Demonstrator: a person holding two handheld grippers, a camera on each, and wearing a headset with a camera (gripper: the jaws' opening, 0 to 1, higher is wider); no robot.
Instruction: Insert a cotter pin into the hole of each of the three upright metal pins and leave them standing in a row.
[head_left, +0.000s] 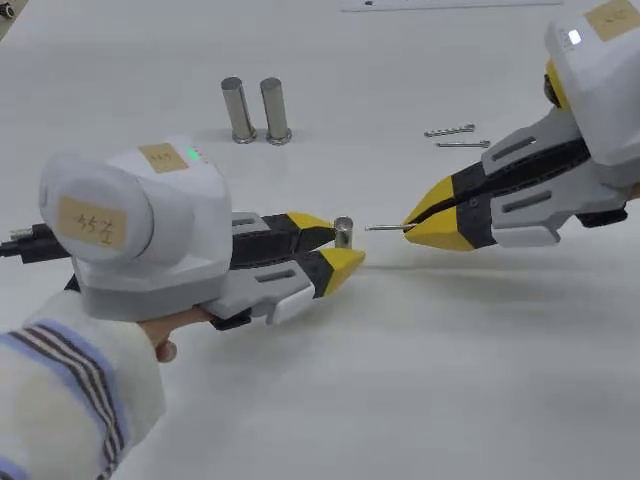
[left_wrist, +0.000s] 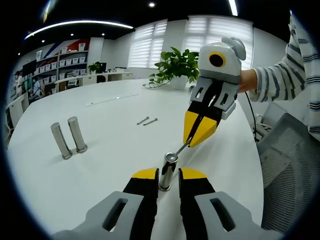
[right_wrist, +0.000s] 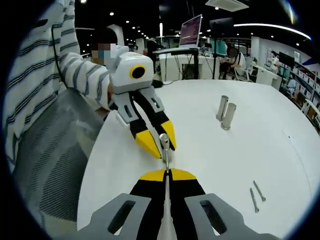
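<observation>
My left gripper is shut on an upright metal pin near the table's middle. My right gripper is shut on a cotter pin held level, its free end just right of the pin's top. Seen from the left gripper view, the cotter pin reaches the pin's head. Two more metal pins stand side by side farther back. Two spare cotter pins lie on the table.
The white table stretches out all around. A person's striped sleeve holds the left gripper. A potted plant stands at the table's far end. A mesh chair is beside the table.
</observation>
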